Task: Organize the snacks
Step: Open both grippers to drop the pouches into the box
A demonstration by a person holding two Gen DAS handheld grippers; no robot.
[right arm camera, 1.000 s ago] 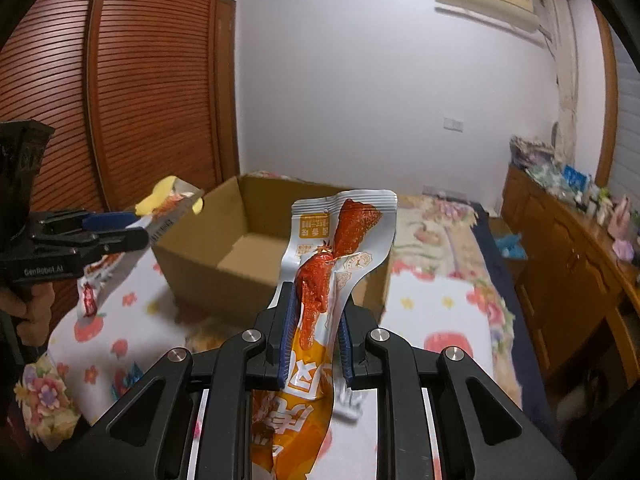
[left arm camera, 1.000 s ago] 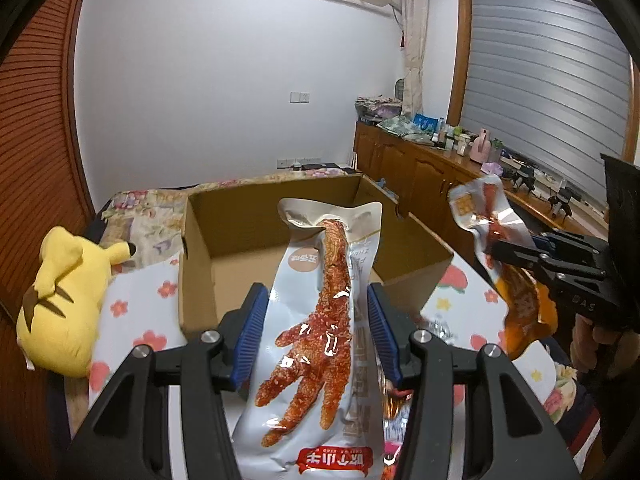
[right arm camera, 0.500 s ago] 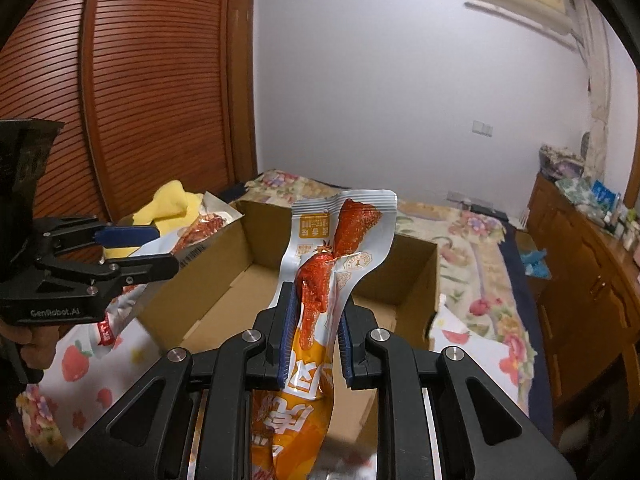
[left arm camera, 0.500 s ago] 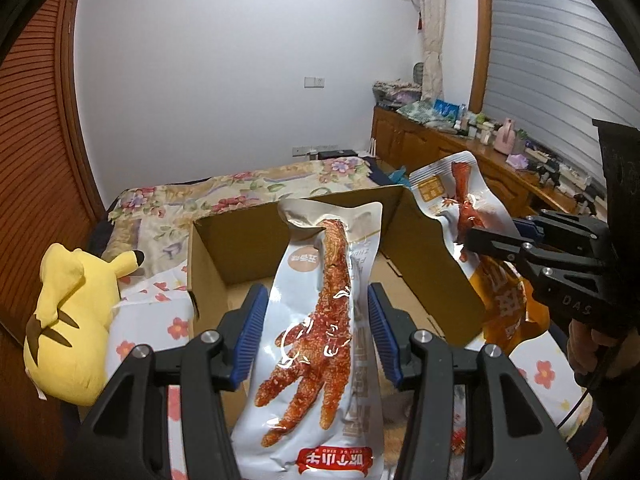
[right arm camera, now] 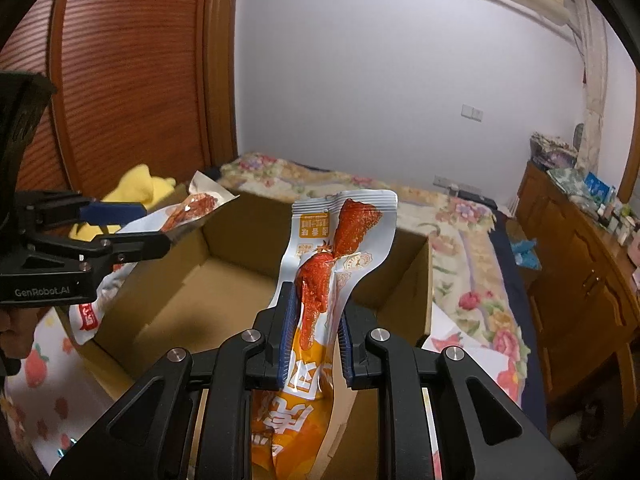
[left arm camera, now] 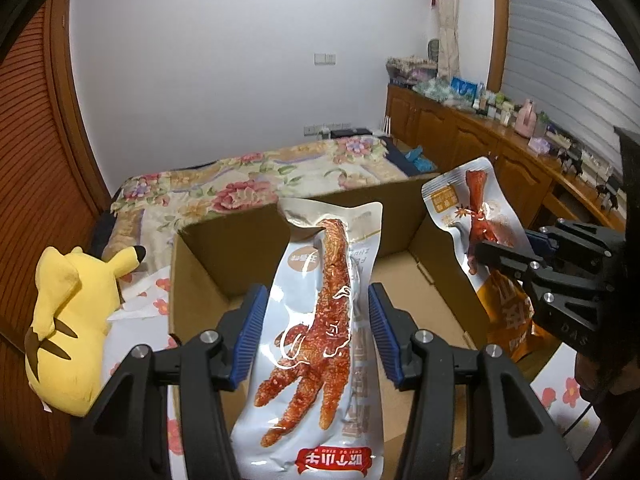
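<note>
Open brown cardboard box [left arm camera: 404,276] on flowered bed [left arm camera: 248,188], floor bare, rim free on all four sides, wide room above. Left claw [left arm camera: 316,332] over the near edge, clamped on pale grey chicken-foot snack packet [left arm camera: 320,328]. Right claw [right arm camera: 312,332] squeezed tight on orange-and-white chicken snack packet [right arm camera: 332,264], over the box. Two packets, one box, one yellow plush toy [left arm camera: 68,320] beside box

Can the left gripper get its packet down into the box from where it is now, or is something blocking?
Probably yes. The left gripper holds the chicken-foot packet over the open box, whose floor looks bare. The right gripper with its own packet is at the opposite side, so the way looks free.
</note>
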